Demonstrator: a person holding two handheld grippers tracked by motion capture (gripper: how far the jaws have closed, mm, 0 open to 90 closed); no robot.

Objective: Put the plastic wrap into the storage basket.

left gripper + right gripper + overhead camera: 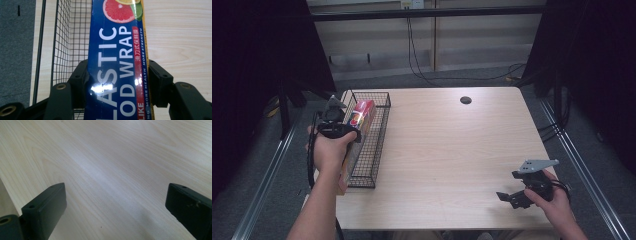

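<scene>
Plastic wrap box point(116, 62) is clamped between the jaws of my left gripper point(343, 131), pads pressed on its two long sides, its length angled over the wire basket point(379, 135) at the table's point(447, 150) left edge. If I lower it askew, the far end could catch the basket's rim and twist the box in my grip. My right gripper point(511, 196) hangs wide open and empty above bare table.

Your left claw point(117, 75) was clamped on a blue plastic wrap box point(116, 62), one jaw pressing each long side. The box ran up past a black wire basket point(67, 37) on its left, with pale wooden tabletop point(180, 32) on its right.
</scene>
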